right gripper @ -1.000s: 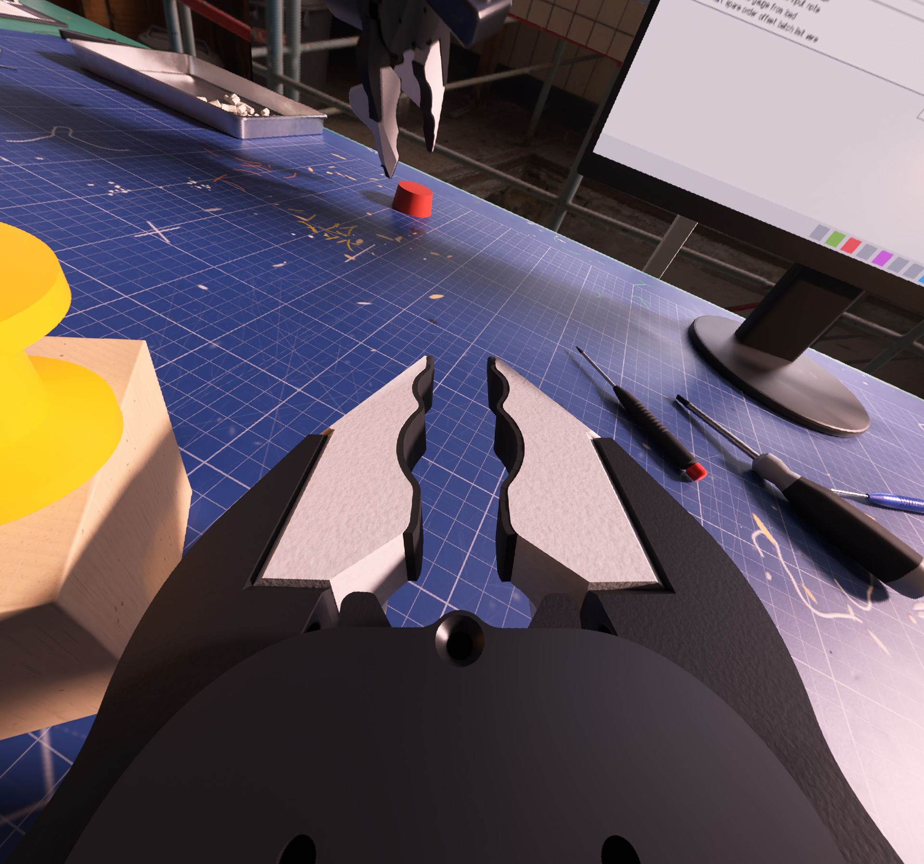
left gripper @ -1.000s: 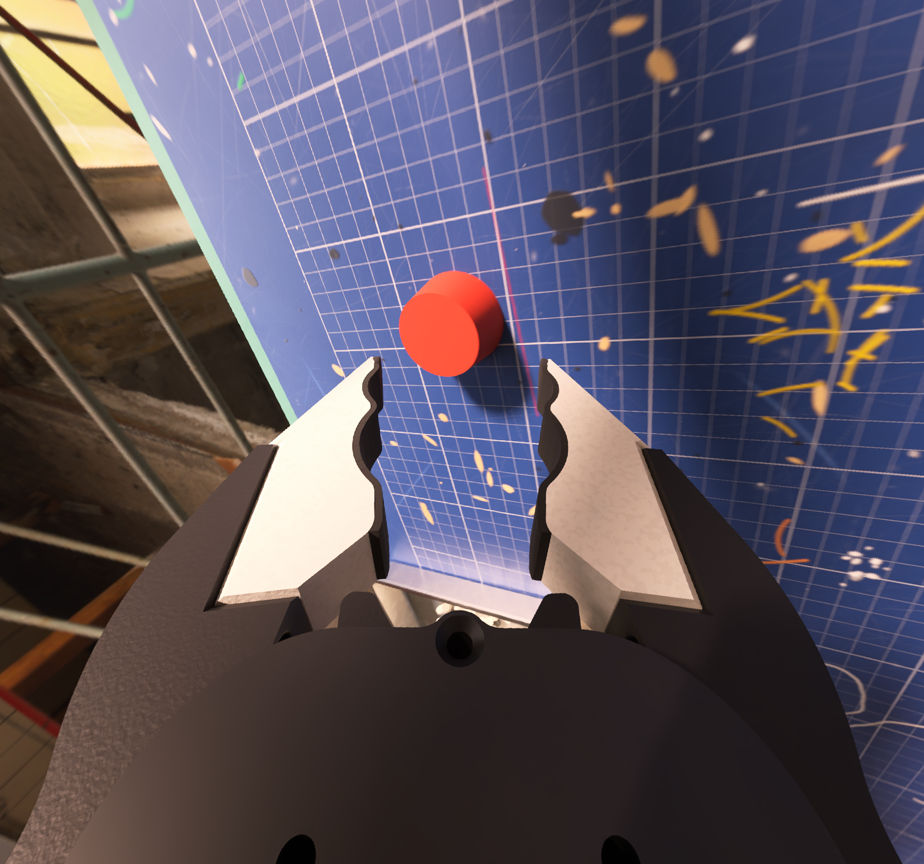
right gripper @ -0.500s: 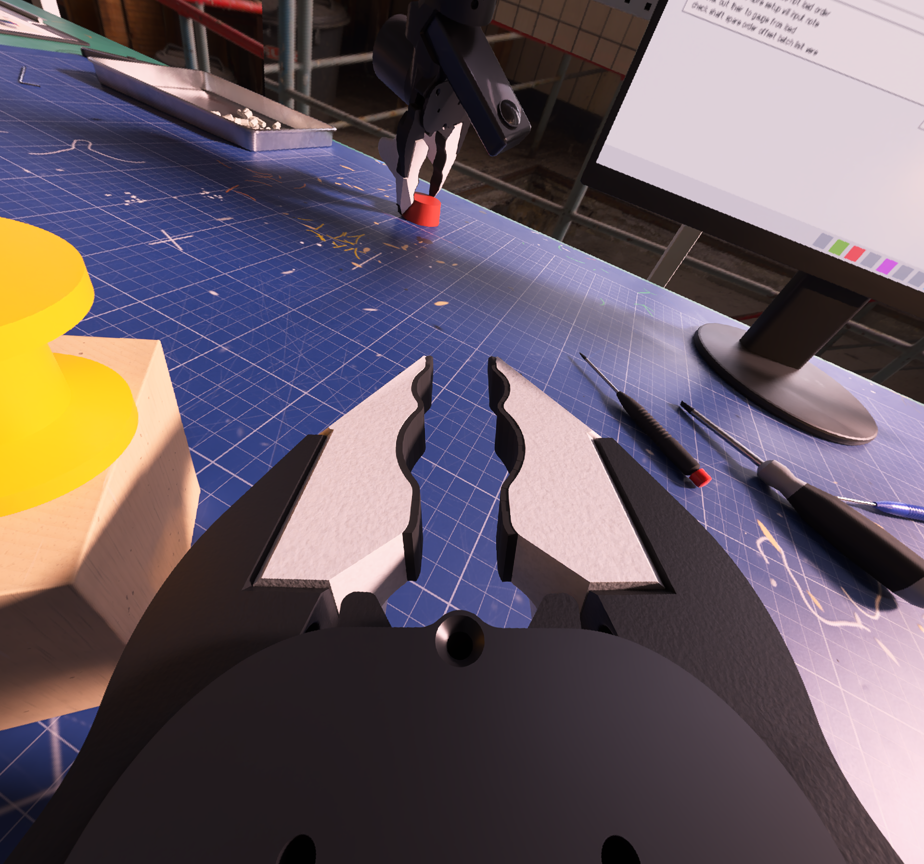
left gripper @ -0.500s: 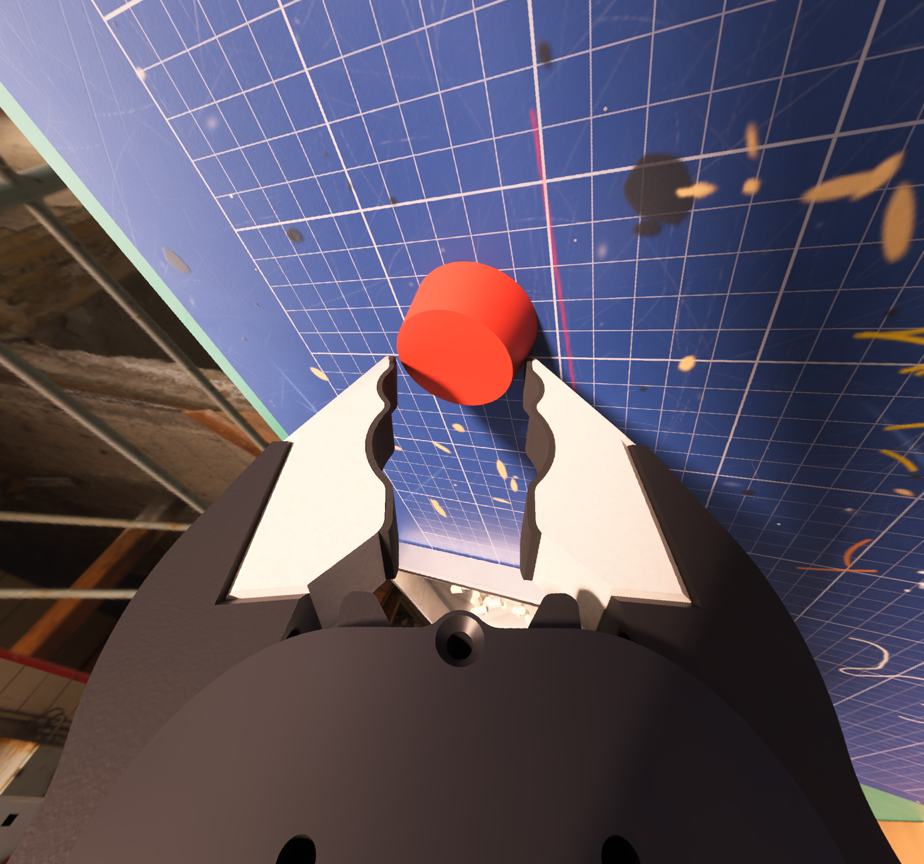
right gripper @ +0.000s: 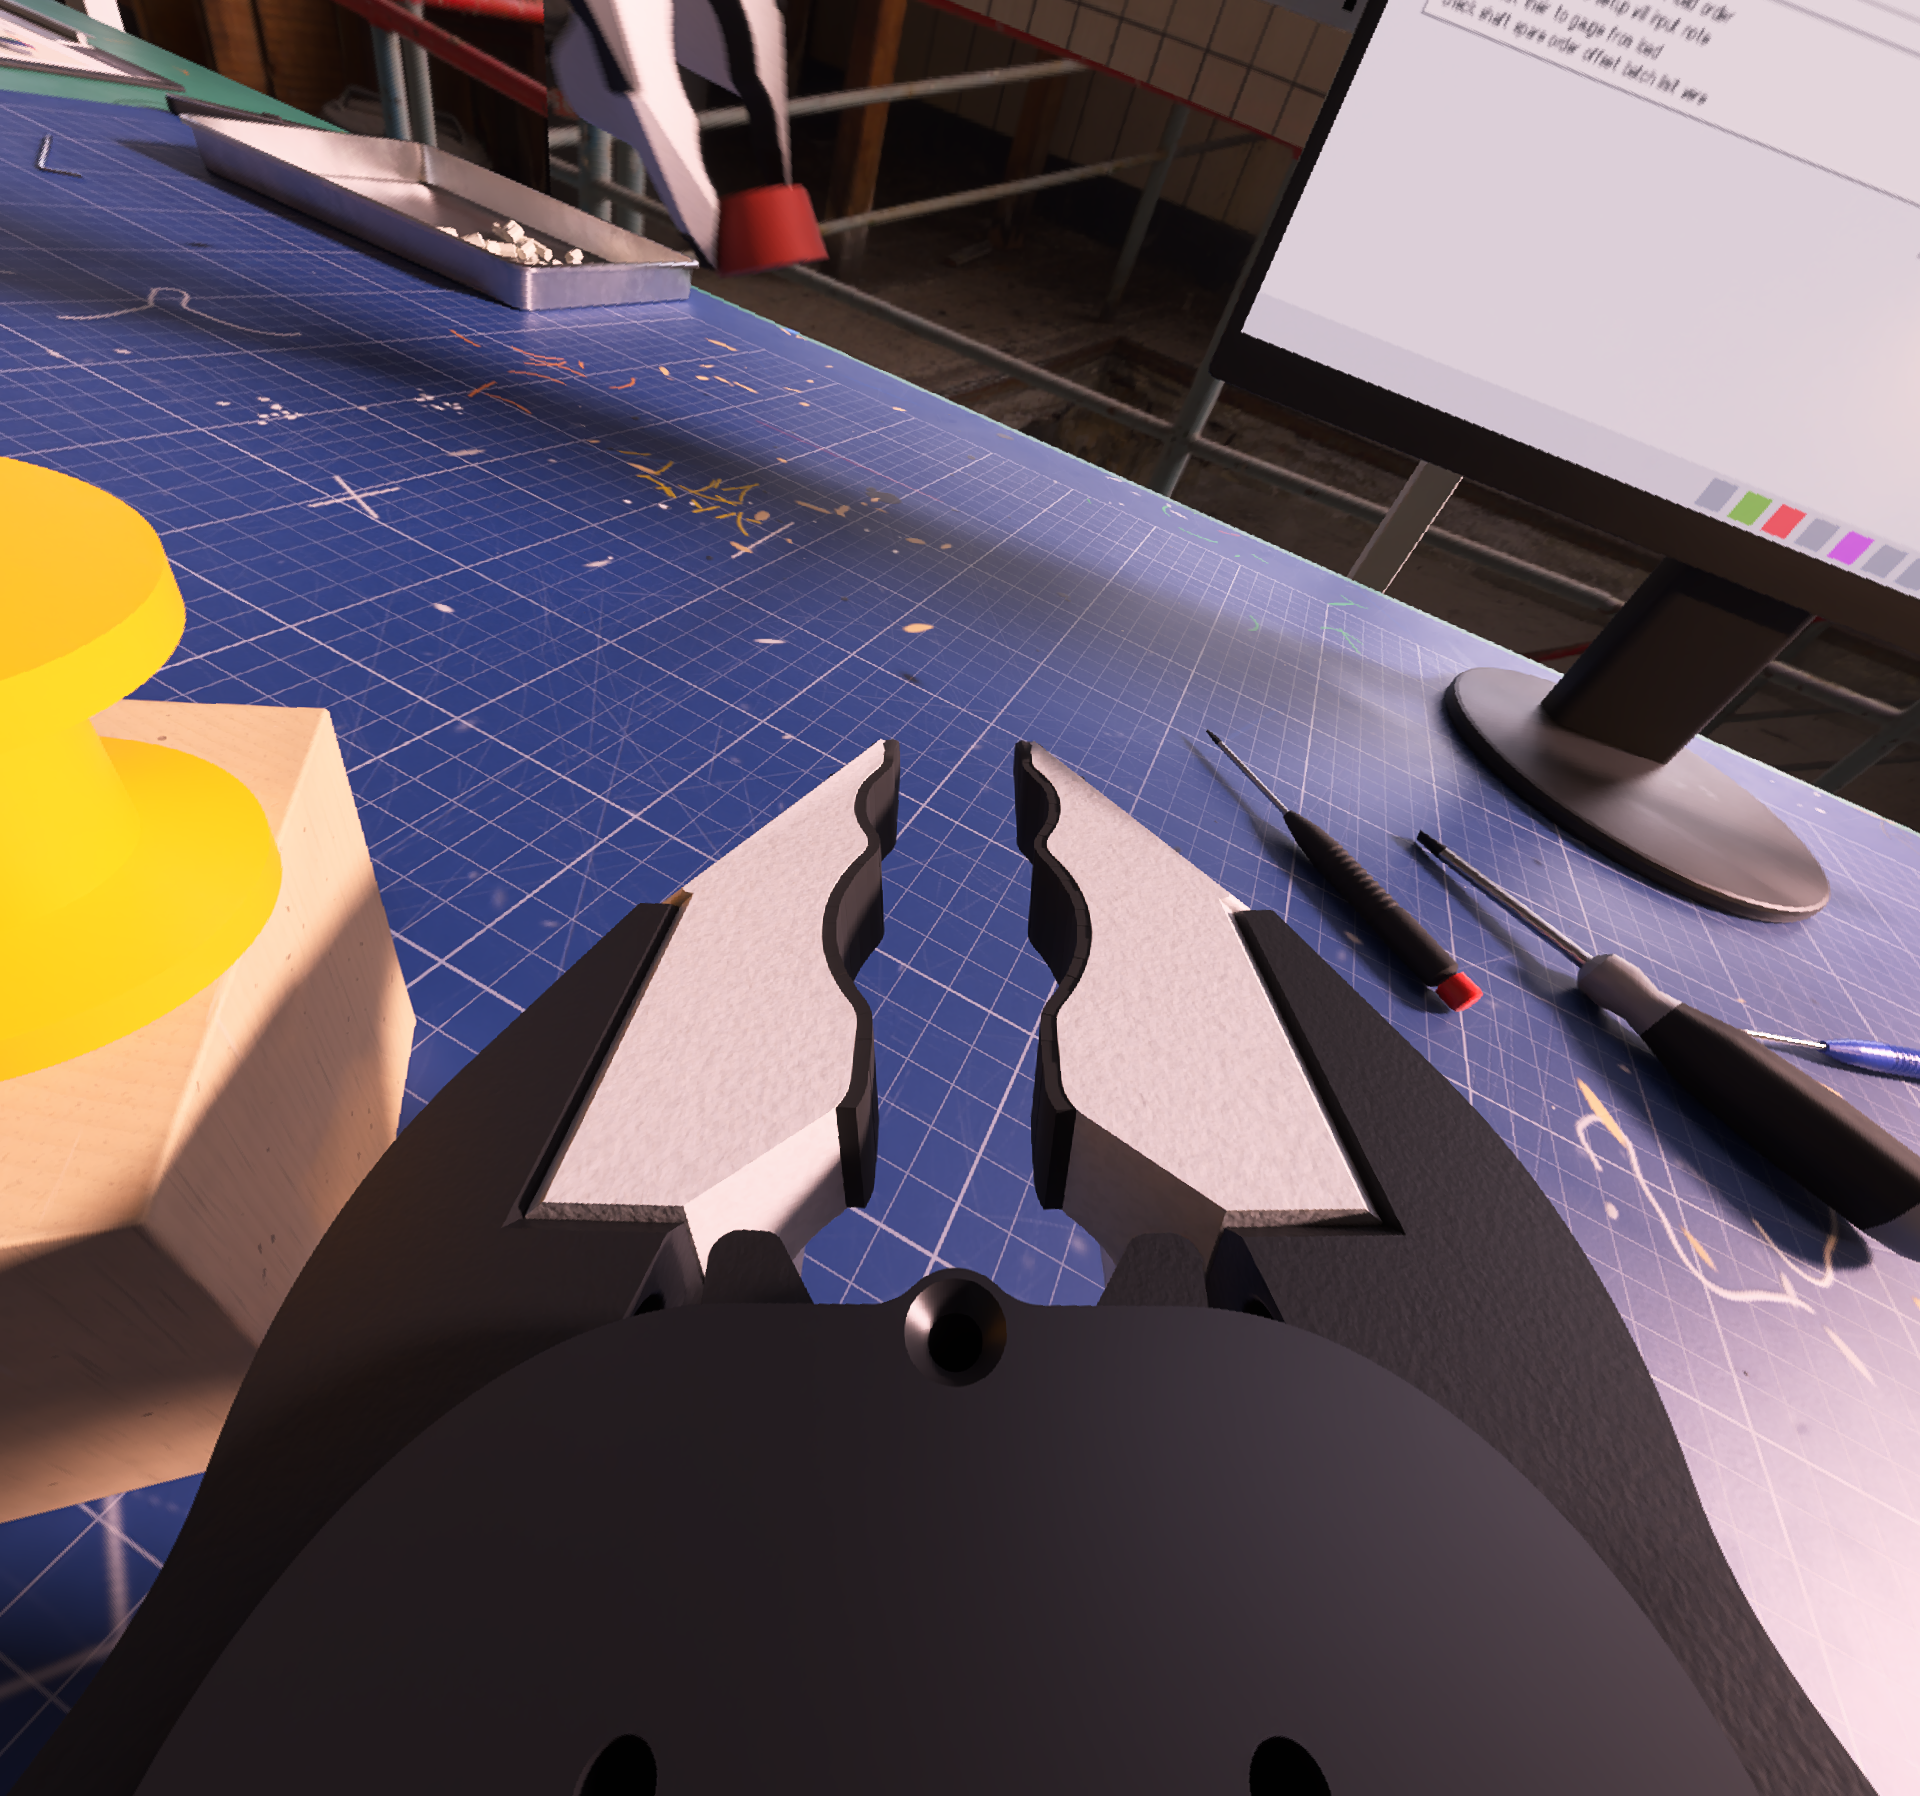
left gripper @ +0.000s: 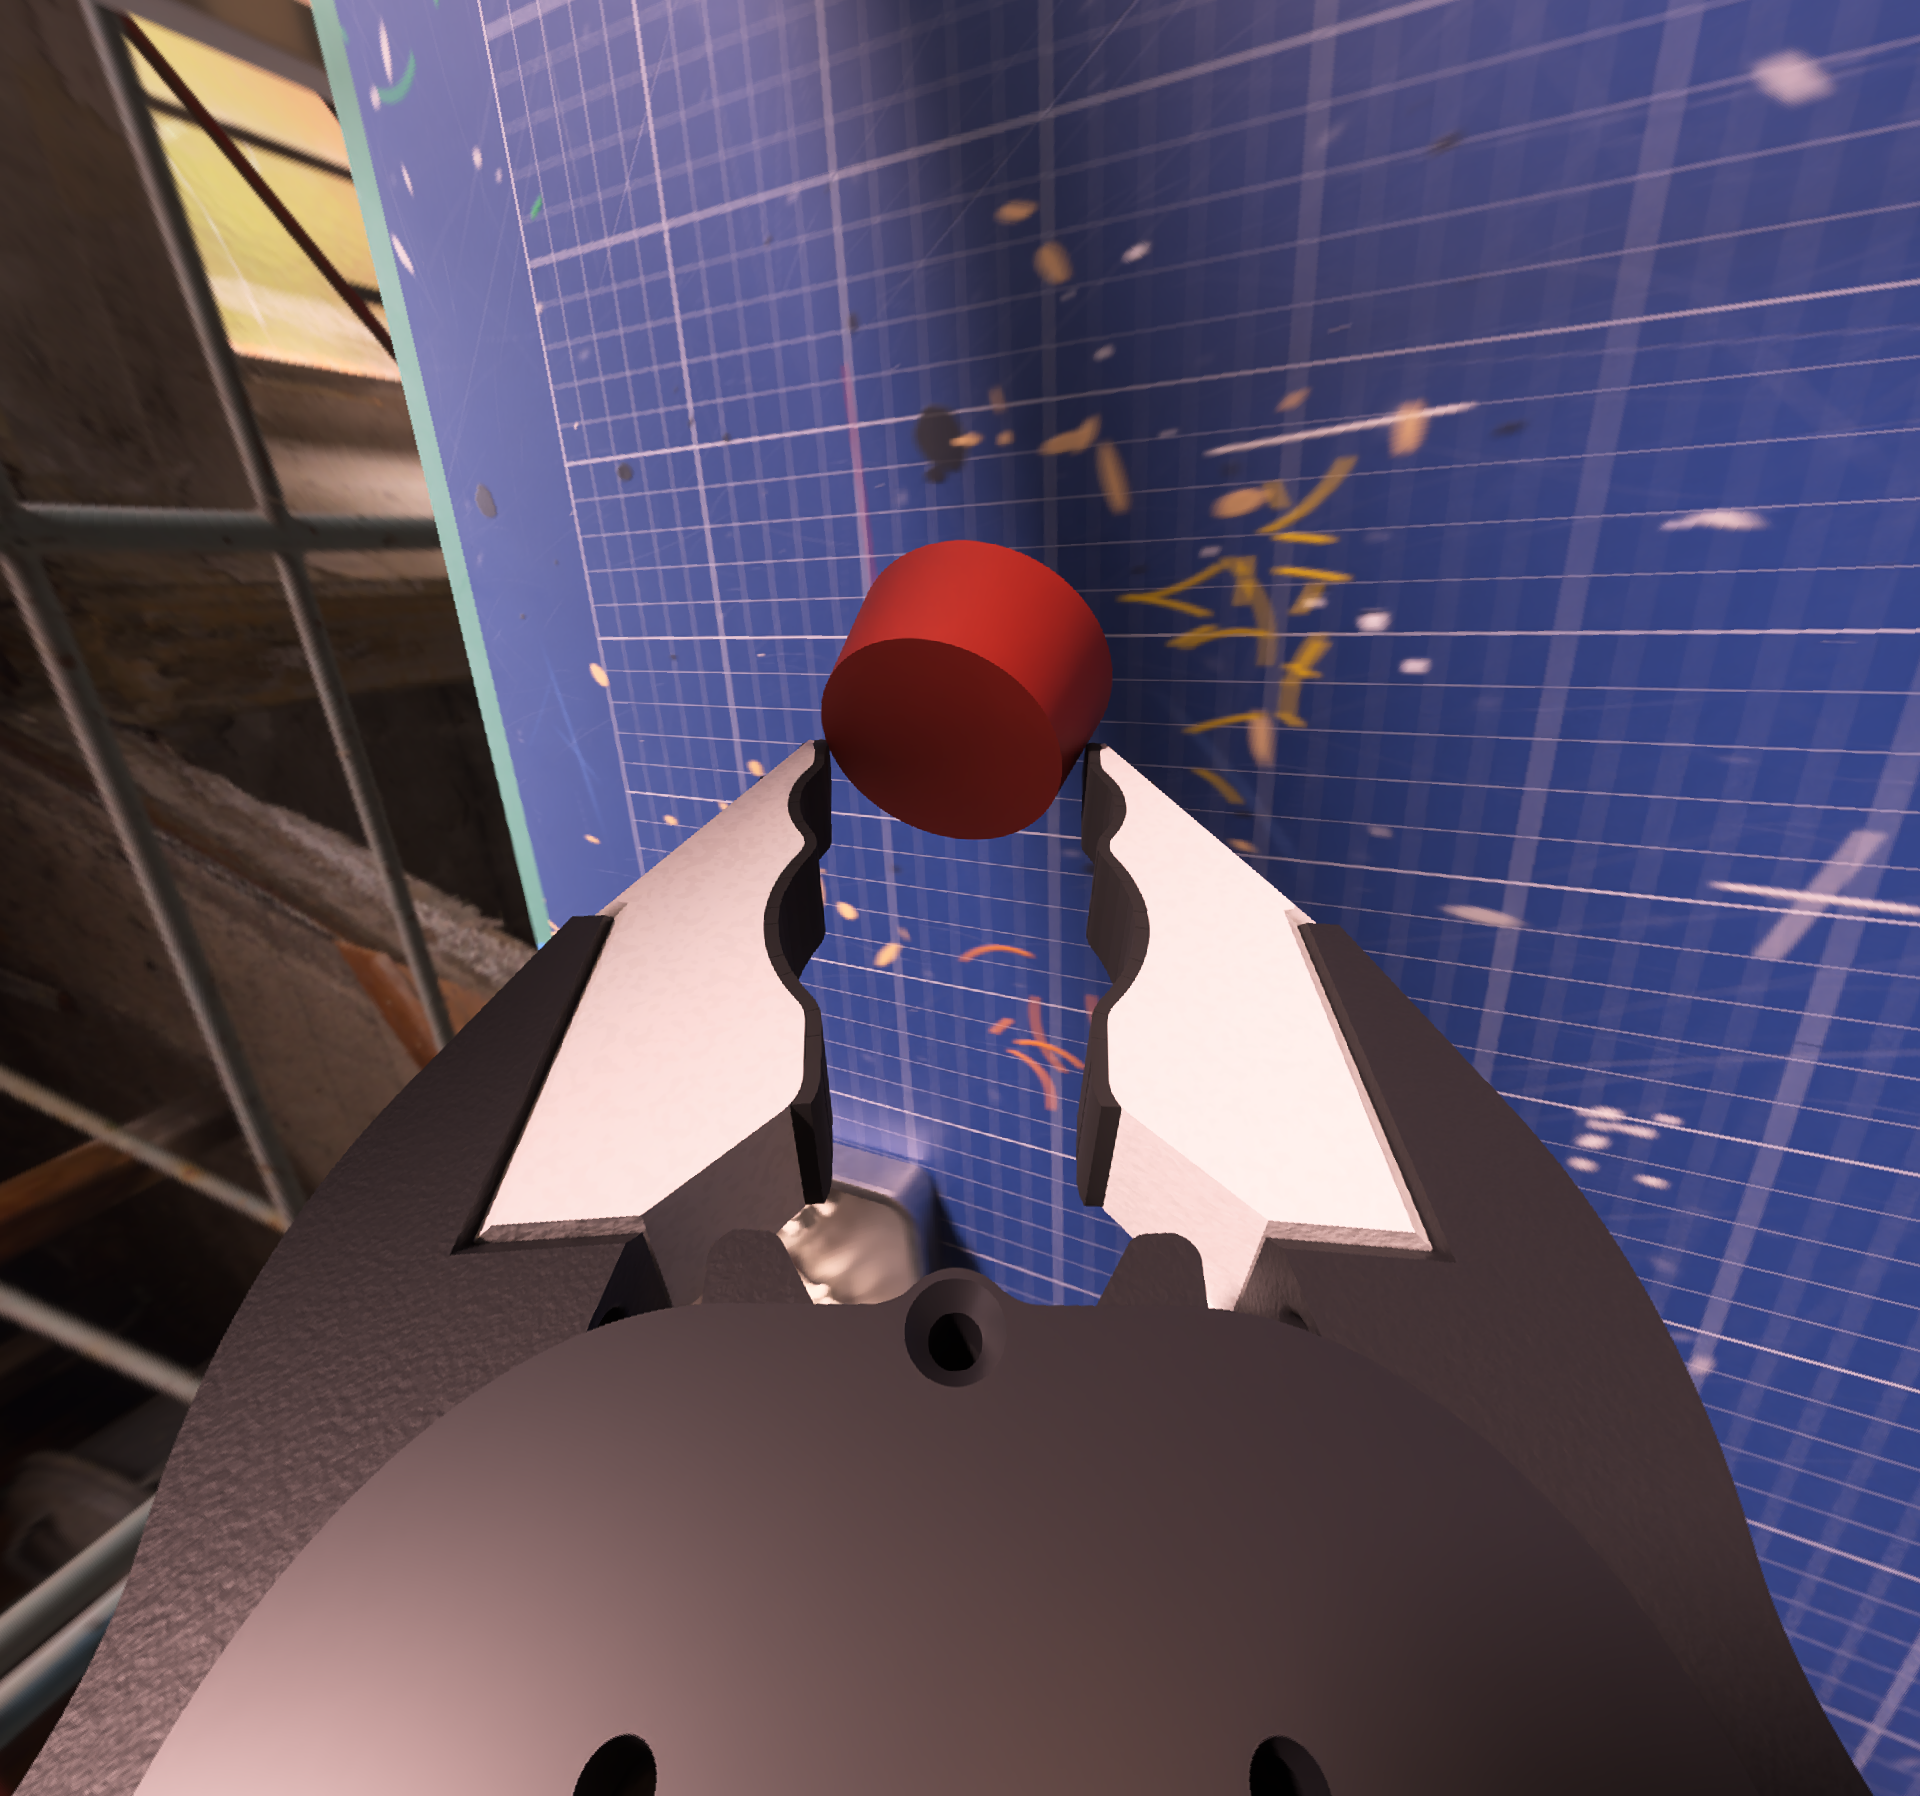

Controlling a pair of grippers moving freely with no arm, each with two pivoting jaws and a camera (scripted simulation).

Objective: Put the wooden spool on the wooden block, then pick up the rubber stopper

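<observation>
Tightly around stopper [left gripper: 966, 686]: left jaws.

The monitor [right gripper: 1621, 219] stood up and to the right of the right gripper's jaws. It had a few lines of small dark writing near its top and a row of little coloured squares along its bottom edge. The blue cutting mat [right gripper: 935, 603] under the jaws had only grid lines and scribbles.
</observation>
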